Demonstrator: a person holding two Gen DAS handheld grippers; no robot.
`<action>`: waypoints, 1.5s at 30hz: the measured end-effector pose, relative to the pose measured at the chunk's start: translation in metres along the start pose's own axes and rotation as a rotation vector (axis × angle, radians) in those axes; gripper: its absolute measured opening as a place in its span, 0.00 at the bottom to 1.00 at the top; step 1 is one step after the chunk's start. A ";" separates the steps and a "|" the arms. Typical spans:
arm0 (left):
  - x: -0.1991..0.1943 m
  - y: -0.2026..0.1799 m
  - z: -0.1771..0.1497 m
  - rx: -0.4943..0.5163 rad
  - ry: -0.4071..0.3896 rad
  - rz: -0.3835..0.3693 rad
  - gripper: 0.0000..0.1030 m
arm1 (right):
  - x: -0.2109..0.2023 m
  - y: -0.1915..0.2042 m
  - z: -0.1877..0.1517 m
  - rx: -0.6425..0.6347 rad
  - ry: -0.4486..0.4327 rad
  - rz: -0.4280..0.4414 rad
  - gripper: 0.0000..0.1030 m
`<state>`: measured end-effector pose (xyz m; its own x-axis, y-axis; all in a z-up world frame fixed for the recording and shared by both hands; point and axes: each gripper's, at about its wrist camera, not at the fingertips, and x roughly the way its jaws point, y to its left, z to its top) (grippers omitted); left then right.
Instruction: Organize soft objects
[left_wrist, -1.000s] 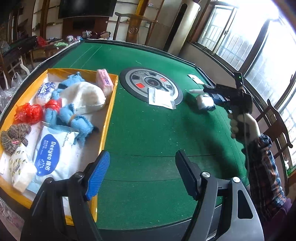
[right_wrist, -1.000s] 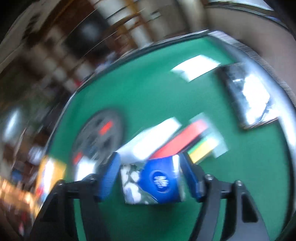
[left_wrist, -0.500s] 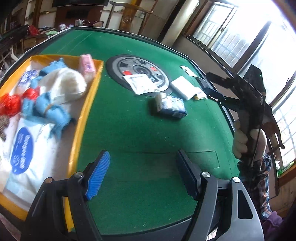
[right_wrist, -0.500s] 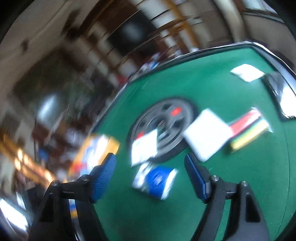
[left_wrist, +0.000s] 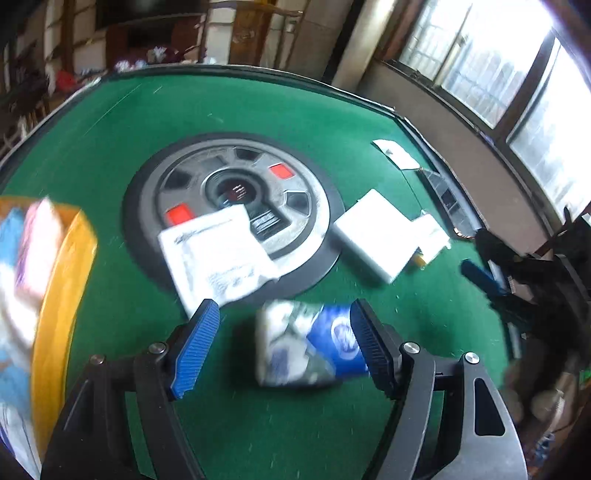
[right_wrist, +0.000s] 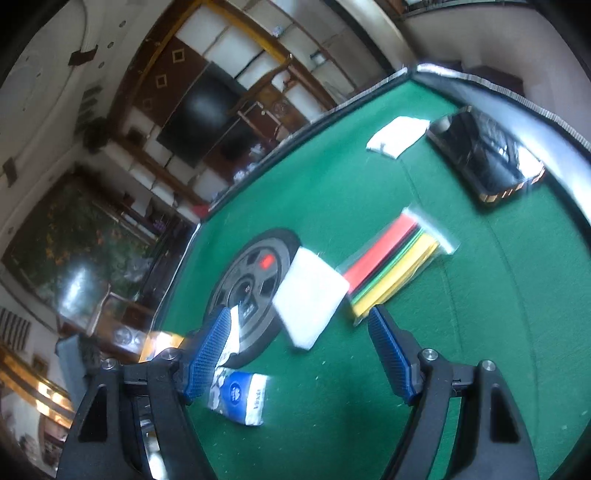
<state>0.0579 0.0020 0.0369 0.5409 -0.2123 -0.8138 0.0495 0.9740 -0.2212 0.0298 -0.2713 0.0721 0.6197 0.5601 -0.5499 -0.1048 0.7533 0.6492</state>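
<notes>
Fingers (left_wrist: 195, 343) of the left gripper (left_wrist: 284, 347) are spread, bracketing the tissue pack (left_wrist: 310, 343) on the green tabletop (left_wrist: 258, 107); right gripper (right_wrist: 303, 358) fingers are spread, empty.

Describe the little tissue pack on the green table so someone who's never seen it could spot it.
On the green table, find the round grey hub in its middle. Just in front of it, between the open left gripper fingers, lies the tissue pack. Unlike the plain white pad and paper sheet nearby, it is blue and white with a round logo.

Both grippers have black triangular frames, silver screws and ribbed blue fingers (left_wrist: 194, 349).
</notes>
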 end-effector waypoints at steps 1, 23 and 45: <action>0.008 -0.006 0.004 0.036 0.000 0.020 0.71 | 0.001 0.002 0.002 0.001 -0.009 -0.005 0.70; -0.035 -0.037 -0.064 0.510 0.139 -0.214 0.71 | 0.015 0.000 0.005 0.021 0.001 -0.059 0.70; -0.050 -0.026 -0.075 0.409 0.109 -0.224 0.62 | 0.021 -0.008 0.004 0.041 0.017 -0.077 0.70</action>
<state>-0.0337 -0.0189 0.0428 0.3889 -0.4059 -0.8270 0.4926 0.8502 -0.1856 0.0471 -0.2670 0.0570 0.6116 0.5067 -0.6077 -0.0253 0.7802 0.6250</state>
